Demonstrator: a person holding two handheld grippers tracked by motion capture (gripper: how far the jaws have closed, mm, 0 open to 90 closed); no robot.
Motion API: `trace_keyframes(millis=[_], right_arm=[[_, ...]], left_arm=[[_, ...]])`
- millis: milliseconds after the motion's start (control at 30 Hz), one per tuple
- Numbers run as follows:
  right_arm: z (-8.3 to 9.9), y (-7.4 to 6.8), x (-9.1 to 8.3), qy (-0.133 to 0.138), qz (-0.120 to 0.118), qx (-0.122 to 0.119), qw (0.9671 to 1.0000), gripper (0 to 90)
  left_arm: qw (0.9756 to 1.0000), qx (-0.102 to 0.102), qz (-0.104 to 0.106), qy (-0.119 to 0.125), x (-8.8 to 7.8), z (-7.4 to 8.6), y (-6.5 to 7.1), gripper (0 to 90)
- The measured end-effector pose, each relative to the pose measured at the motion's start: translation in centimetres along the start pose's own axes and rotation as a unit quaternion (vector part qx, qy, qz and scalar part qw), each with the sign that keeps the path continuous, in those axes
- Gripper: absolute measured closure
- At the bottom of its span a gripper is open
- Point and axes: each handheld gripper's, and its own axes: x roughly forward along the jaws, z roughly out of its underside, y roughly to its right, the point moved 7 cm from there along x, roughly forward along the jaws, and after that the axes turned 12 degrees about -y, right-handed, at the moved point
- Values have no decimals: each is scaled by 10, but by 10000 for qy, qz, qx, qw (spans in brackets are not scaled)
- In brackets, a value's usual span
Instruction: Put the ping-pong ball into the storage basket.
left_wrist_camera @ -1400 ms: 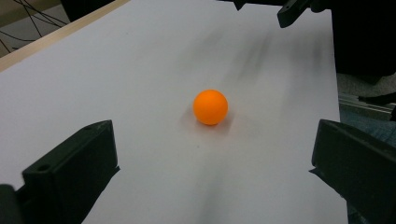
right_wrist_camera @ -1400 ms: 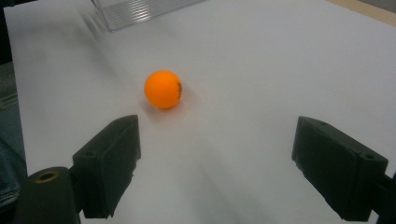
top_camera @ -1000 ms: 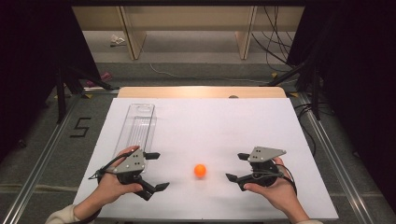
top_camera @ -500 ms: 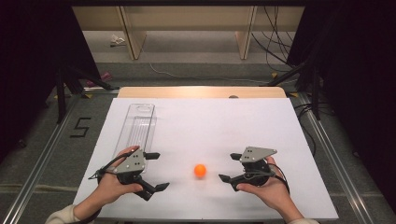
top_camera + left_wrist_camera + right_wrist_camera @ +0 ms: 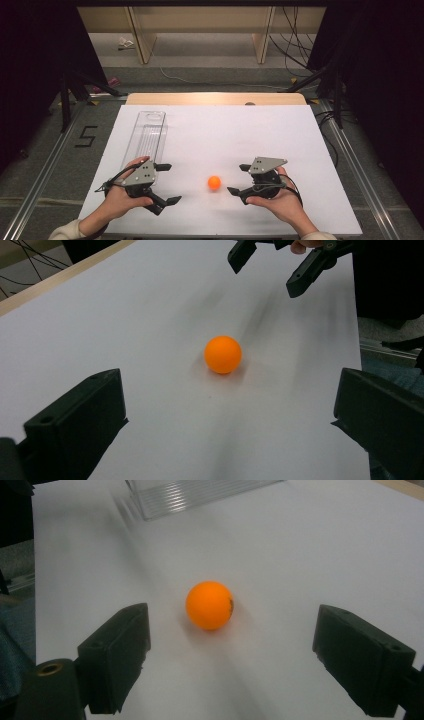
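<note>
An orange ball (image 5: 214,182) lies on the white surface (image 5: 225,135), free of any grasp, with the clear plastic tray (image 5: 146,137) well apart from it. The right hand-held gripper (image 5: 239,180) is near the ball with its jaws spread wide and the ball just ahead of the gap between them. On the ball's other side, the left hand-held gripper (image 5: 168,184) faces it with its jaws also spread wide, holding nothing.

A smooth, matt orange plastic ball (image 5: 214,182) rests on the matt white table (image 5: 280,135), edged in pale wood on the far side. At left lies a clear, ribbed, glossy plastic tray (image 5: 146,139); gripper jaws are matt black plastic.
</note>
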Motion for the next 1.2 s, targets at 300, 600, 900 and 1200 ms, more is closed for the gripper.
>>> trace_keyframes(millis=[300,600,900,1200], right_arm=[[-5,-4,9,-53,-78,-83,9999,164],[-10,-9,19,-129,-166,-170,9996,164],[-13,-10,26,-171,-193,-217,9994,164],[-15,-10,32,-221,-225,-235,9992,164]], left_arm=[[10000,13,10,6,0,0,0,0],[10000,14,7,6,0,0,0,0],[10000,18,13,9,-1,0,0,0],[10000,25,22,6,0,0,1,0]])
